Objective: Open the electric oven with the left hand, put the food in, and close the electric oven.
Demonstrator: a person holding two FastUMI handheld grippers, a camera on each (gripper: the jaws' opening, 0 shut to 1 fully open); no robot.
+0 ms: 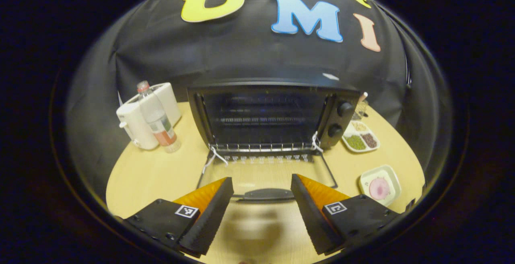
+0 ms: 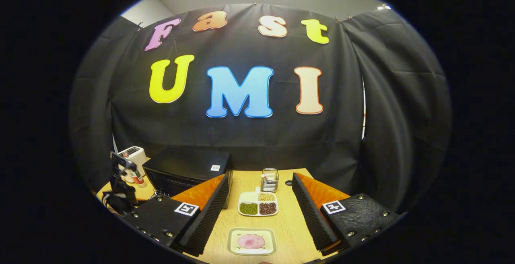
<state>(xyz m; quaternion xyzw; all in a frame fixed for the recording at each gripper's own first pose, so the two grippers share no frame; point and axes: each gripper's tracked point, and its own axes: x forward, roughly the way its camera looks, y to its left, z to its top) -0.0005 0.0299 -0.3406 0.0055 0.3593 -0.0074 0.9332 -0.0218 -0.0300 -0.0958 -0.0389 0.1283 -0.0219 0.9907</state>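
Pale wood desk, oven (image 1: 265, 115) at the back edge, door (image 1: 265, 175) down flat. Both my grippers — left (image 1: 261, 199), right (image 2: 259, 207) — stand apart, empty. Near the front edge sits a small dish (image 2: 252, 241) with a pink slice — light, probably slippery; I'd pinch the dish's rim.

White appliance (image 1: 136, 123), bottle (image 1: 159, 121) left; divided bean dish (image 1: 360, 137), wire holder (image 2: 270, 180) right.

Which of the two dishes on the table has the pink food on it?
The small square dish between the right gripper fingers, with one round pink piece. The divided dish behind it holds green, brown and pale grains.
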